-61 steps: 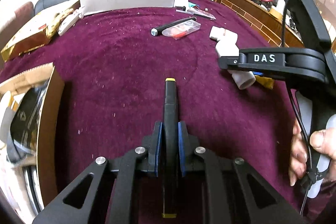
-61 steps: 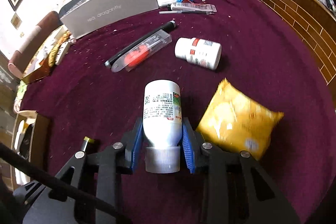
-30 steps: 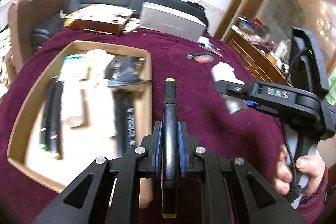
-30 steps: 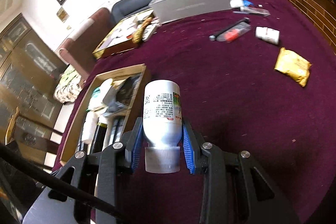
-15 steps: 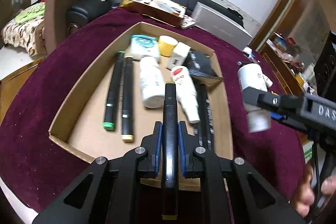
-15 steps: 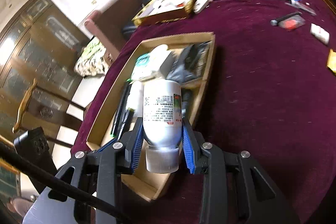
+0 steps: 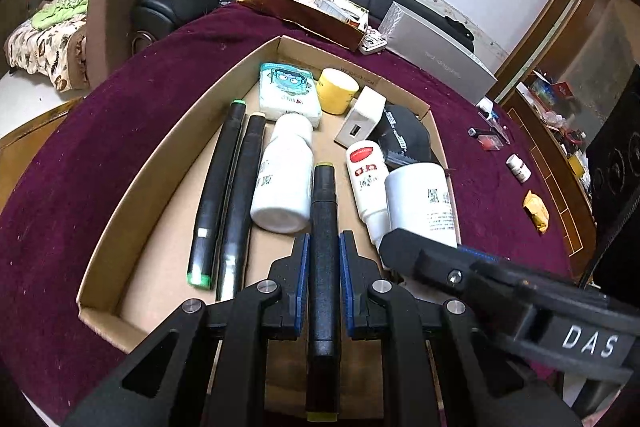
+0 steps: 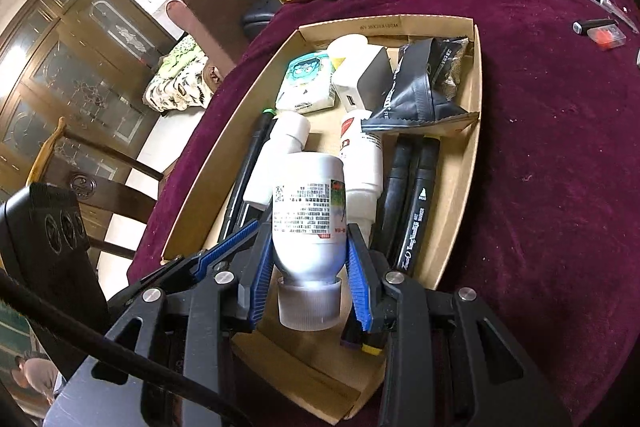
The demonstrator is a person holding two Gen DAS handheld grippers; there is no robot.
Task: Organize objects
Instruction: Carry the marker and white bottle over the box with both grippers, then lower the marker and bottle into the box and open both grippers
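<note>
- Left hand-held gripper point(image 7: 323, 283) is clenched on a black marker point(image 7: 323, 247); right hand-held gripper point(image 8: 308, 271) grasps a white bottle point(image 8: 306, 215) just above its cap. Both hang over the near end of the box point(image 7: 132, 187), with their loads not yet set down.
- Table point(image 7: 80, 131): its maroon cloth carries the box, a gold tray point(image 7: 304, 11) and a grey case point(image 7: 436, 55) at the far edge. These are well apart from the work and no obstacle.
- Box: it is crowded. Bare floor shows mainly at the near end, so a careless drop would likely land on things already lying there.
- The two grippers sit close side by side; in the left view the right one's finger crosses just beside the marker. Lowering both at once risks a knock between them.
- Bottle: round, so I'd expect it to roll once let go. A lying bottle point(image 7: 286, 175) and a red-label bottle point(image 7: 366, 179) are right beneath it and could be shoved.
- Marker: two markers point(image 7: 222, 195) lie along the left wall; laid askew, the held one could end up across them.
- Still out on the cloth: a small bottle point(image 7: 519, 167), a yellow packet point(image 7: 536, 211) and a pen case point(image 7: 490, 139).
</note>
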